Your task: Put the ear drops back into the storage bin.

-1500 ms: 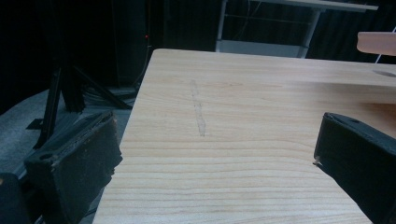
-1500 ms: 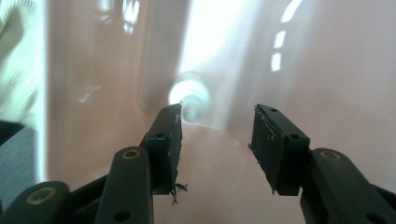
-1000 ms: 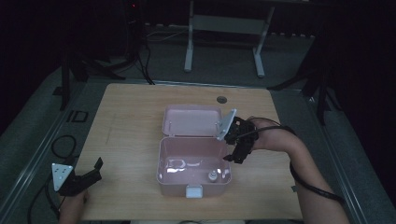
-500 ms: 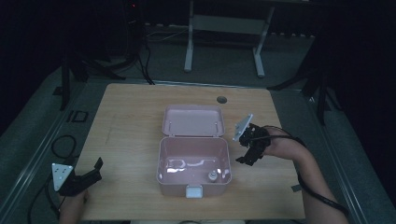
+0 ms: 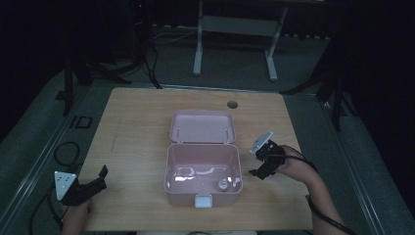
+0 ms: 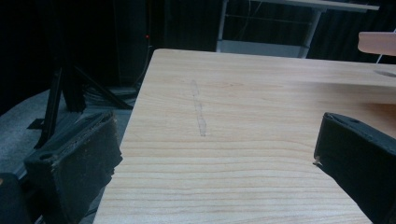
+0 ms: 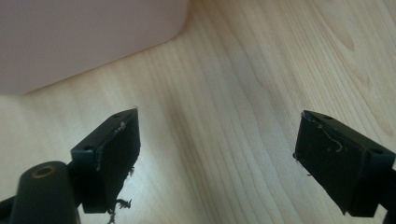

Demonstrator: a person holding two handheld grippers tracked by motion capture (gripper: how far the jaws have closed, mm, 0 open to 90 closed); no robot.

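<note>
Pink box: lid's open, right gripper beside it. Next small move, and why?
Probably bring the right gripper left and over the pink box, toward the small pale object at its bottom. The lid lies flat open behind it, the right gripper's jaws stand wide apart with nothing between them, over bare table just right of the box. The left gripper is far off at the near left corner.

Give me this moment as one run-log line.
box: open, lid laid back | left gripper: open, empty, at table's near-left edge | right gripper: open, empty, just right of box
</note>
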